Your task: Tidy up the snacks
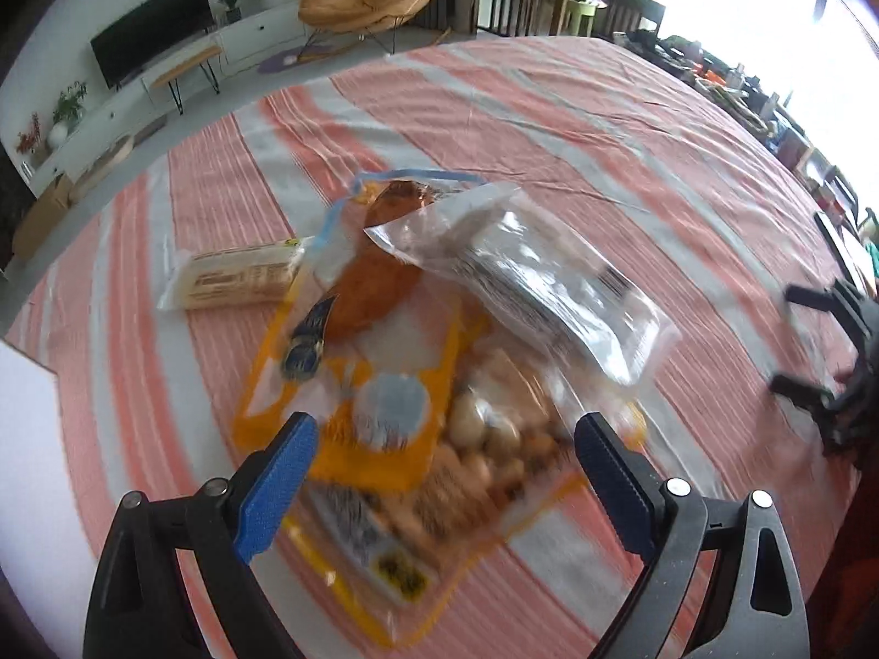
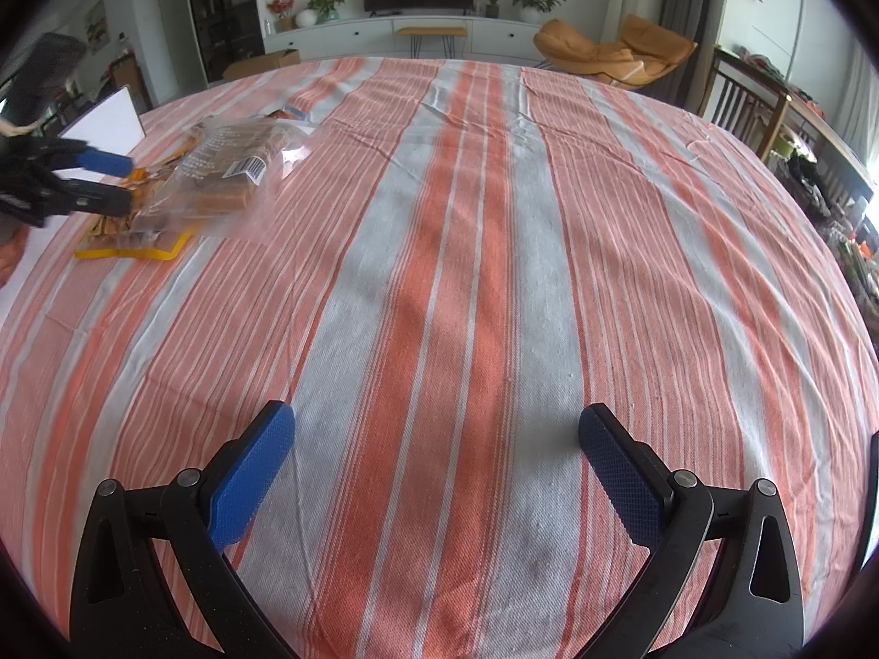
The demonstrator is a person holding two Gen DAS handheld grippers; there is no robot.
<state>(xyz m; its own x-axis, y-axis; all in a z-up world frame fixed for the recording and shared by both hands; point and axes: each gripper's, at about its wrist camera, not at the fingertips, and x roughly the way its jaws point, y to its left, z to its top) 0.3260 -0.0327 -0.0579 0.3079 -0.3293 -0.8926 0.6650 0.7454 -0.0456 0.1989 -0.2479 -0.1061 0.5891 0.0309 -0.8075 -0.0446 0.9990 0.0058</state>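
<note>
Orange-striped tablecloth (image 2: 439, 285) carries the yellow-edged clear snack pouches (image 1: 417, 428), piled beneath the left gripper (image 1: 445, 445), jaws spread, nothing held. Right gripper (image 2: 437, 450) released, idle. Risk: slick film slips, pile topples.

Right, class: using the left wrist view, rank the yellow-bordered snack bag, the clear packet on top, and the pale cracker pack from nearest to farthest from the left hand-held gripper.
1. Yellow-bordered snack bag, between the open left hand-held gripper fingers.
2. Clear packet, beyond, to the right.
3. Pale cracker pack, far left, apart.
</note>
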